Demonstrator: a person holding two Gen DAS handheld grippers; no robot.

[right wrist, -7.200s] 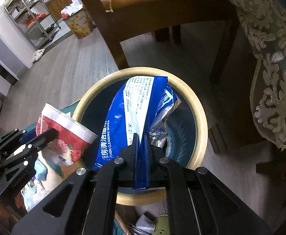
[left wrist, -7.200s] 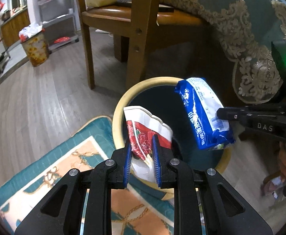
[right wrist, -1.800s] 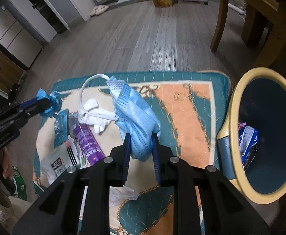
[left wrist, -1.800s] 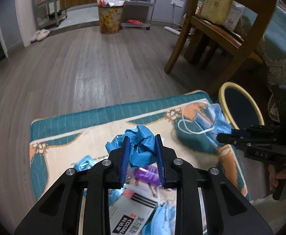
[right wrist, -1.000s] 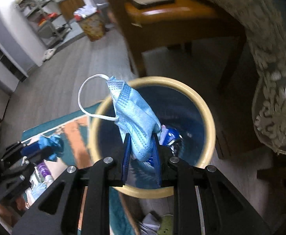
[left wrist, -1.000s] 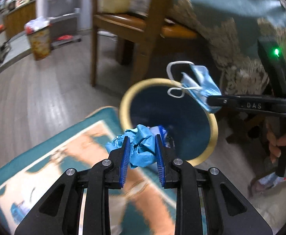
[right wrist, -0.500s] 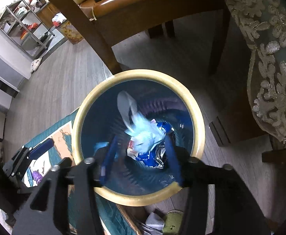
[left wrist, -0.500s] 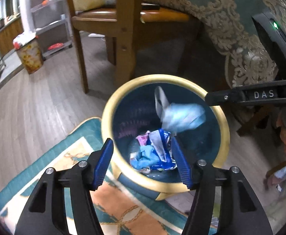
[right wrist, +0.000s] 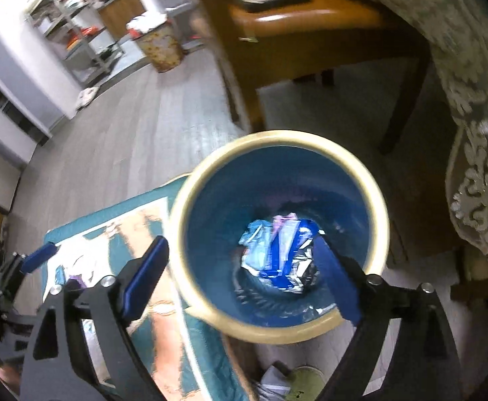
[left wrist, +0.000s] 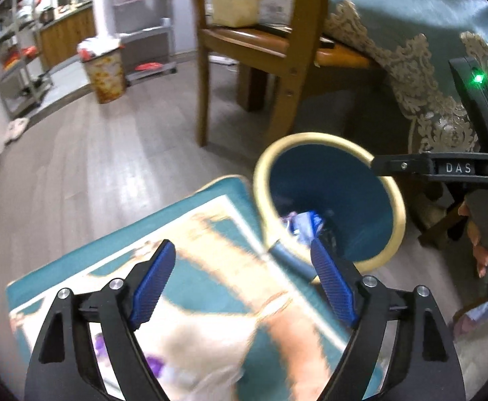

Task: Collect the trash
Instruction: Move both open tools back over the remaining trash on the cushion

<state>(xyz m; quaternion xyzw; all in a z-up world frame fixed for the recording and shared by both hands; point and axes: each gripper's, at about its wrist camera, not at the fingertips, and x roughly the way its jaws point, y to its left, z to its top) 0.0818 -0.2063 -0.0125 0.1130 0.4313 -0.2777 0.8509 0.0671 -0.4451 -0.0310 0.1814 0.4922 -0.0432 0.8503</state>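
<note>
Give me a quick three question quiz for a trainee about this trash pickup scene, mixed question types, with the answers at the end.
1. True or false: the left gripper holds a piece of trash.
2. Where does the collected trash lie? A) on the mat B) at the bottom of the bin C) on the chair
3. Fill in: the bin stands on the floor beside the ____.

Key: 1 false, its jaws are opening with nothing between them, as on the right gripper. 2 B. 3 mat.
</note>
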